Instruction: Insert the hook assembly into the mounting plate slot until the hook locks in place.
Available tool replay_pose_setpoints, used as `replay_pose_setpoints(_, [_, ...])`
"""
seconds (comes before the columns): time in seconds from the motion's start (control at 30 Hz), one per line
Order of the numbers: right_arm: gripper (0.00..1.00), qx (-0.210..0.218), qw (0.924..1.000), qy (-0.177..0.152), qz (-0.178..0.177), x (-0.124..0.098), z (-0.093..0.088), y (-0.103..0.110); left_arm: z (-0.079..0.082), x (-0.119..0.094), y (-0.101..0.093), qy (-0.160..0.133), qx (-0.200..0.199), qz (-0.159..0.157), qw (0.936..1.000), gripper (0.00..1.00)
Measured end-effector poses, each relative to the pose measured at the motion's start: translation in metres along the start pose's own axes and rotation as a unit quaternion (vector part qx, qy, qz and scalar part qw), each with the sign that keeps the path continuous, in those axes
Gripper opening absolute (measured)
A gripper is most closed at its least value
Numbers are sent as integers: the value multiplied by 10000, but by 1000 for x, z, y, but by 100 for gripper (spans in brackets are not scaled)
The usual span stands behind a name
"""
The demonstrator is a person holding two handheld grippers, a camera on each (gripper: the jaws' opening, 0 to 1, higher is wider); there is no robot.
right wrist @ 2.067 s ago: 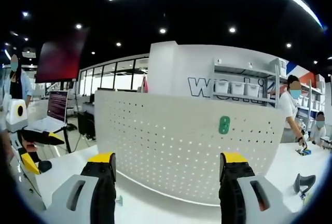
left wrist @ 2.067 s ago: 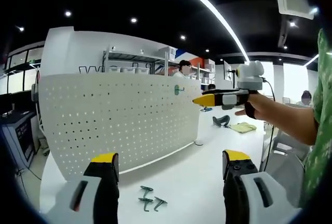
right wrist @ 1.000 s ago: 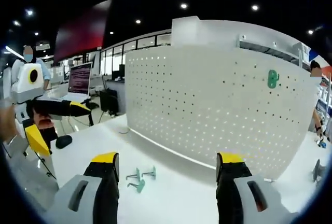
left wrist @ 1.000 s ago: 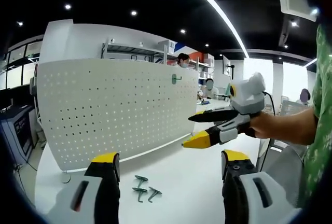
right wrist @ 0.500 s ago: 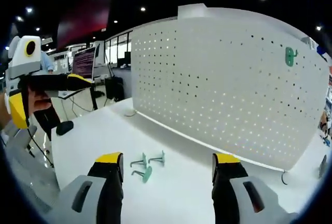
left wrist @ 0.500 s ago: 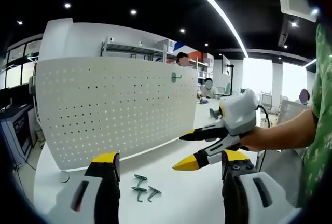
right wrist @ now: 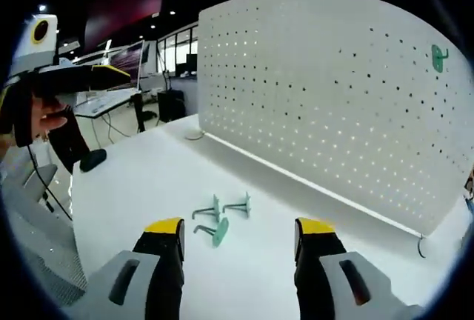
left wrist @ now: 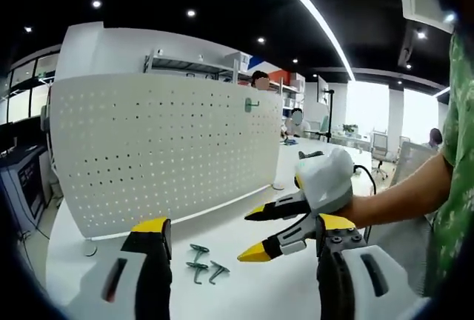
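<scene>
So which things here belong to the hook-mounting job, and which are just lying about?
Job:
- loose green hooks on the table
- white pegboard
- mounted green hook
- right gripper, open
- left gripper, open

Lying about:
- laptop
- shelving

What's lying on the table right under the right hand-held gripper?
Three loose green hooks on the white table, just beyond the open right hand-held gripper. Anything below its body is hidden.

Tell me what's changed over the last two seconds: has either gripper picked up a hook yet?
No. The right gripper has swung down from the green hook mounted on the pegboard toward the three loose hooks on the table, jaws open and empty. Loose hooks, mounted hook and pegboard are unmoved; the left gripper stays open.
</scene>
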State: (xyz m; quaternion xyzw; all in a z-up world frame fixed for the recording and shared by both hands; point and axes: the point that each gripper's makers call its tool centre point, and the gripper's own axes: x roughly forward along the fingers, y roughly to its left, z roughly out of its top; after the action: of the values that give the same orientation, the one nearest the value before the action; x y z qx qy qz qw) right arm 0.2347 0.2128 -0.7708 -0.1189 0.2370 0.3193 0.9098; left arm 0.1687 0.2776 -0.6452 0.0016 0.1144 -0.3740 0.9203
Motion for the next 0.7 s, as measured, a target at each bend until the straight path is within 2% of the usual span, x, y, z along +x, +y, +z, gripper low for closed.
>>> replay_pose_setpoints(0.3, [53,-13,9997,216,143,14,-18,9,-3,3,0,50,-17,-29,10000,81])
replay_pose_setpoints(0.7, [38,-109,9990,307,314,24,-23,21,-11,6,1,144,-64,-49,9999,81])
